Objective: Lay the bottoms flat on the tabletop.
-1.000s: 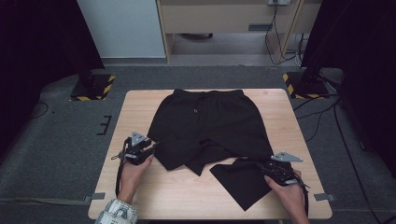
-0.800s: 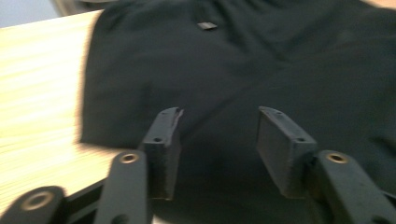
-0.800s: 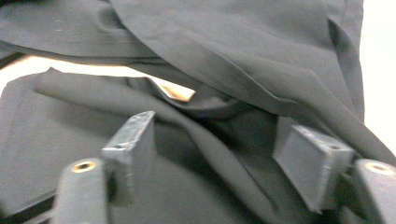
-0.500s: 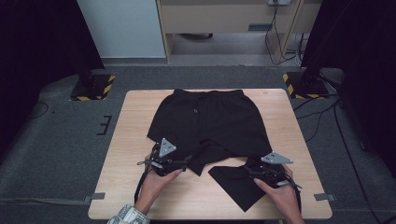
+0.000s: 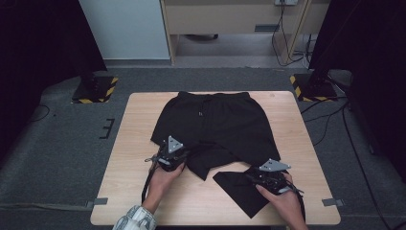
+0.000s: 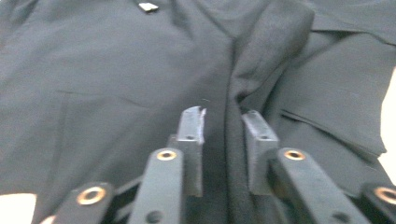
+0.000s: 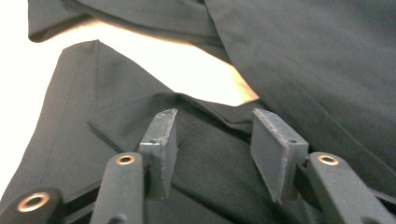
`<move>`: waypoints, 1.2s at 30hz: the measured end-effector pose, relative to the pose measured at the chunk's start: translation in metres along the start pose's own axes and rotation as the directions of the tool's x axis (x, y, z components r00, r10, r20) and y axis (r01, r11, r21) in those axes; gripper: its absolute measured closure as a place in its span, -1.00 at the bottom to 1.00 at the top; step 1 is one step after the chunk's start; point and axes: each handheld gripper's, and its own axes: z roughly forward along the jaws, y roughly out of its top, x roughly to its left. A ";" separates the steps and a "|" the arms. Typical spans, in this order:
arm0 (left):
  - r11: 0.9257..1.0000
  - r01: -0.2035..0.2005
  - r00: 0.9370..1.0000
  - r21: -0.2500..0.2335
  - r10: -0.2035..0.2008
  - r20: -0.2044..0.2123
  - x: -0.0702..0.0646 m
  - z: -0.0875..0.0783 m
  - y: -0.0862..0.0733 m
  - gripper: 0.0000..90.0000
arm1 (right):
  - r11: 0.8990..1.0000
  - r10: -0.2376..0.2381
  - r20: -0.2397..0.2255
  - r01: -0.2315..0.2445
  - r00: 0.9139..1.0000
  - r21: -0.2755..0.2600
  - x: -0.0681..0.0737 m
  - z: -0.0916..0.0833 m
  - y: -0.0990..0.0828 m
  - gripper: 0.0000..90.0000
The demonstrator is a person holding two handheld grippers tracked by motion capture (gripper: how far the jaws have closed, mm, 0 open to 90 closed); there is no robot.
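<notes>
Black shorts (image 5: pixel 215 124) lie flat on the wooden table (image 5: pixel 139 143), waistband at the far side. My left gripper (image 5: pixel 183 155) is at the hem of the left leg. Its jaws have just been closing, and in the left gripper view the gripper (image 6: pixel 223 121) pinches a raised fold of the shorts (image 6: pixel 107 79). My right gripper (image 5: pixel 250 177) sits on the twisted right leg near the front edge. Its jaws have also just been closing. In the right gripper view the gripper (image 7: pixel 215 121) stands apart over the bunched fabric (image 7: pixel 210 154), with the pads off it.
Two stand bases with yellow and black stripes sit on the floor beyond the table's far corners (image 5: pixel 95 88) (image 5: pixel 311 86). Cables (image 5: pixel 330 115) run along the floor at the right. Bare table shows at the left and along the front edge (image 5: pixel 191 206).
My left hand has moved right, from beside the shorts onto the left leg hem. My right hand has shifted a little to the left, and the loose leg piece with it.
</notes>
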 end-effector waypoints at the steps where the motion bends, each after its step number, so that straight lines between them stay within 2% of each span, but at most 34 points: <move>1: 1.000 0.000 1.000 0.000 0.000 0.000 0.000 0.000 0.000 0.65 | 1.000 0.000 0.000 0.000 1.000 0.000 0.000 0.000 0.000 0.15; 3: 1.000 -0.008 1.000 0.003 0.008 -0.019 0.015 0.006 0.009 0.71 | 1.000 0.009 0.002 -0.009 1.000 0.015 -0.001 0.000 -0.001 0.19; 4: 1.000 -0.008 1.000 0.003 0.008 -0.019 0.015 0.006 0.009 0.73 | 1.000 0.010 0.006 -0.010 1.000 0.026 -0.002 0.001 -0.002 0.21; 5: 1.000 -0.007 1.000 0.002 0.007 -0.021 0.020 0.007 0.013 0.76 | 1.000 0.006 0.005 -0.006 1.000 0.019 -0.003 0.001 -0.003 0.21; 7: 0.999 0.033 0.999 0.004 -0.032 -0.034 0.036 0.012 0.019 0.79 | 1.000 0.012 0.006 -0.012 1.000 0.021 -0.004 0.000 -0.003 0.21; 8: 0.999 0.033 0.999 0.004 -0.032 -0.034 0.036 0.012 0.019 0.79 | 1.000 0.012 0.006 -0.012 1.000 0.021 -0.004 0.000 -0.003 0.21; 9: 0.998 0.043 0.998 0.045 -0.041 -0.046 0.045 0.021 0.020 0.78 | 1.000 0.005 0.006 -0.006 1.000 0.023 -0.004 0.000 -0.003 0.21; 10: 0.998 0.043 0.998 0.045 -0.041 -0.046 0.045 0.021 0.020 0.76 | 1.000 0.009 0.007 -0.010 1.000 0.022 -0.004 0.000 -0.003 0.20; 11: 0.995 0.040 0.998 0.086 -0.036 -0.053 0.049 0.031 0.016 0.72 | 1.000 0.007 0.009 -0.007 1.000 0.021 -0.004 0.000 -0.003 0.20; 13: 0.992 0.051 0.997 0.118 -0.043 -0.066 0.052 0.042 0.010 0.58 | 1.000 0.010 0.012 -0.011 1.000 0.018 -0.003 0.000 -0.004 0.19; 14: 0.992 0.051 0.997 0.118 -0.043 -0.066 0.052 0.042 0.010 0.48 | 1.000 0.008 0.012 -0.008 1.000 0.018 -0.003 0.000 -0.004 0.18; 16: 0.990 0.115 0.992 0.079 -0.110 -0.064 0.057 0.043 0.008 0.31 | 1.000 0.009 0.009 -0.009 1.000 0.018 -0.003 0.000 -0.004 0.16; 17: 0.991 0.121 0.991 0.060 -0.117 -0.060 0.057 0.040 0.009 0.23 | 1.000 0.009 0.009 -0.009 1.000 0.017 -0.003 0.000 -0.004 0.16; 19: 0.991 0.132 0.990 0.025 -0.131 -0.049 0.055 0.028 0.014 0.08 | 1.000 0.014 0.018 -0.014 1.000 0.014 -0.004 0.000 -0.004 0.12; 21: 0.993 0.114 0.993 -0.038 -0.115 -0.037 0.048 0.010 0.020 0.07 | 1.000 0.022 0.009 -0.022 1.000 0.016 -0.004 0.000 -0.004 0.07; 22: 0.993 0.114 0.993 -0.038 -0.115 -0.037 0.048 0.010 0.020 0.07 | 0.999 0.028 0.012 -0.028 1.000 0.020 -0.003 0.001 -0.004 0.04; 23: 0.993 0.091 0.995 -0.069 -0.093 -0.021 0.039 -0.010 0.026 0.07 | 0.999 0.029 0.011 -0.029 1.000 0.019 -0.003 0.001 -0.003 0.02; 24: 0.993 0.091 0.995 -0.069 -0.093 -0.021 0.039 -0.010 0.026 0.06 | 0.999 0.029 0.011 -0.029 1.000 0.019 -0.003 0.001 -0.003 0.02; 25: 0.994 0.081 0.997 -0.079 -0.080 0.011 0.029 -0.021 0.028 0.06 | 0.999 0.028 0.016 -0.028 0.999 0.014 -0.002 0.001 -0.004 -0.01; 27: 0.994 0.060 0.998 -0.087 -0.056 0.043 0.017 -0.029 0.028 0.06 | 1.000 0.022 0.014 -0.022 1.000 0.017 -0.002 0.002 -0.004 -0.05; 28: 0.995 0.051 0.997 -0.087 -0.045 0.065 0.008 -0.030 0.026 0.06 | 1.000 0.023 0.014 -0.023 1.000 0.021 -0.001 0.002 -0.003 -0.07; 29: 0.995 0.051 0.997 -0.087 -0.045 0.065 0.008 -0.030 0.026 0.06 | 1.000 0.023 0.014 -0.023 1.000 0.021 -0.001 0.002 -0.003 -0.07; 30: 0.998 0.020 0.995 -0.064 -0.013 0.104 -0.006 -0.025 0.021 0.05 | 1.000 0.019 0.019 -0.020 1.000 0.019 0.000 0.002 -0.004 -0.08; 32: 0.999 -0.008 0.994 -0.034 0.012 0.113 -0.017 -0.013 0.017 0.01 | 1.000 0.021 0.020 -0.022 1.000 0.017 0.000 0.002 -0.004 -0.08; 36: 1.000 -0.002 0.992 0.019 0.000 0.126 -0.032 0.012 0.010 -0.11 | 1.000 0.017 0.014 -0.018 1.000 0.018 0.000 0.002 -0.004 -0.12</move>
